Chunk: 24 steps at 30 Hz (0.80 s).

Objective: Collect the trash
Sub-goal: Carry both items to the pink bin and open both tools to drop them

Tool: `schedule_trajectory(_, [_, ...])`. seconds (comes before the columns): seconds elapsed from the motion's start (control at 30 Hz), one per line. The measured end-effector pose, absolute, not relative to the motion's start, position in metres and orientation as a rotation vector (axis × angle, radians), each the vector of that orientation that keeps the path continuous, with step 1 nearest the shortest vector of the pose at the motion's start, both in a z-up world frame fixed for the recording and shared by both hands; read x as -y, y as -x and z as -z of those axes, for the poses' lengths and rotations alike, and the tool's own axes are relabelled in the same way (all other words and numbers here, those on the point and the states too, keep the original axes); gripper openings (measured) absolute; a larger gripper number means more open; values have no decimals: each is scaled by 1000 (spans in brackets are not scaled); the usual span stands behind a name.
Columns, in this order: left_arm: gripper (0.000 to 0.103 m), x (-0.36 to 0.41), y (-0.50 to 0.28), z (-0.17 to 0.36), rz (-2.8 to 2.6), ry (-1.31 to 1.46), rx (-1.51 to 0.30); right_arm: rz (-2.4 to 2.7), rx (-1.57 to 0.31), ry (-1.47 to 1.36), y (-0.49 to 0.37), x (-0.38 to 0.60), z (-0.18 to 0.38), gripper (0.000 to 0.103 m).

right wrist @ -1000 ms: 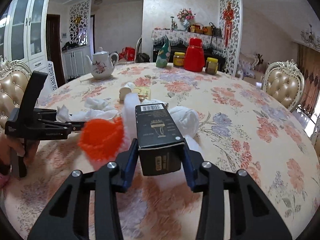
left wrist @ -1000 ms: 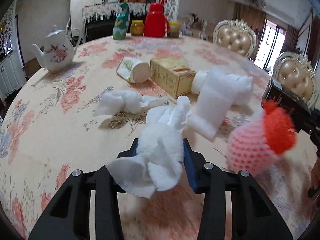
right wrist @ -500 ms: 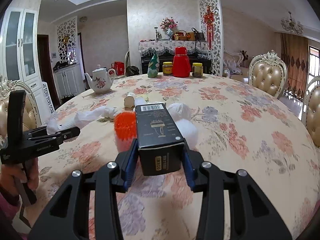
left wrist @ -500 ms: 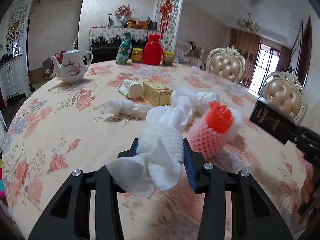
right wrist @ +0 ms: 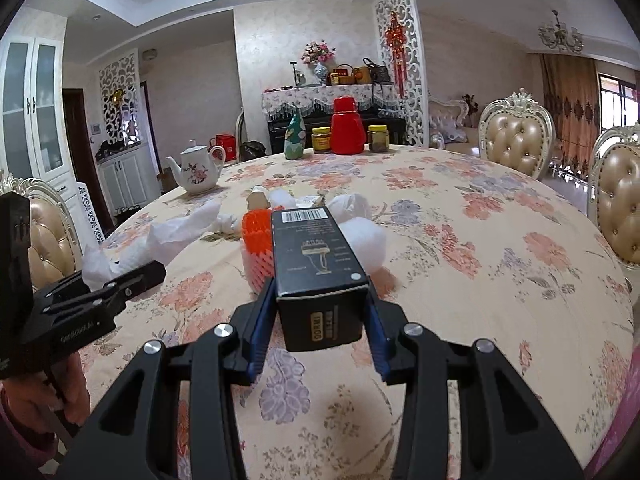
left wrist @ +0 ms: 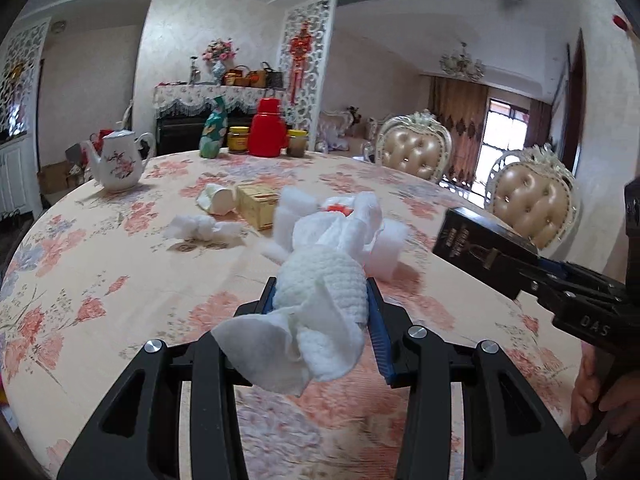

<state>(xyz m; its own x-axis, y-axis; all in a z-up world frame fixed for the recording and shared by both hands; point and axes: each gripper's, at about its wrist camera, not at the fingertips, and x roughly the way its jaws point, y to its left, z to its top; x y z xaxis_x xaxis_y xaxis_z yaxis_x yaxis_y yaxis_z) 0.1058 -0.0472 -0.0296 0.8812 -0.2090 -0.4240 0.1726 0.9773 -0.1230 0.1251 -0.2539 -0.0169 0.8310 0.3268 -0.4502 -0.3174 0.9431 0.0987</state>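
Taking stock, left to right, of what your two grippers and the table hold:

- Teapot (left wrist: 118, 166): white with pink flowers, upright at the far left of the table (left wrist: 100, 272), well apart from the trash.
- Green bottle (left wrist: 214, 134), two jars and a red flask (left wrist: 267, 128): standing in a row at the table's far edge.
- Loose tissue (left wrist: 200, 227): a crumpled white wad lying on the cloth, left of centre.
- Paper cup (left wrist: 218, 200): on its side, just beside a yellow carton (left wrist: 258, 204).
- Your left gripper (left wrist: 322, 300): jaws clamped on a white tissue bundle (left wrist: 320, 292), which sticks out past both ends of the blue pads and is carried above the cloth. In the right wrist view the same gripper (right wrist: 136, 276) shows at the left edge with the tissue (right wrist: 176, 232) trailing forward from it.
- Foam pieces (left wrist: 384, 252): white, lying on the table behind the held bundle, with a bit of orange net (right wrist: 258, 244) among them.
- Your right gripper (right wrist: 322, 312): jaws clamped on the sides of a black box (right wrist: 316, 264), barcode end pointing away, held clear of the table. In the left wrist view that box (left wrist: 480, 250) juts in from the right.
- Two padded chairs (left wrist: 532, 204): at the table's right side.
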Motion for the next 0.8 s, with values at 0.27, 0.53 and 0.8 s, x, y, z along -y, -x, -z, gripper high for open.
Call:
schedule_trajectory(0.27, [40,74,-104,24,248,43,-441,-287,-465,-58,-112,278,16,41])
schedule_trajectory(0.53, [40,113,-113,21,328,-3,-438,-207,-457,-88,-100,313,18,41])
schedule_trajectory(0.8, [40,164,-121,22,445,-40,-447,-110,-448,-107,-84,355,23,41])
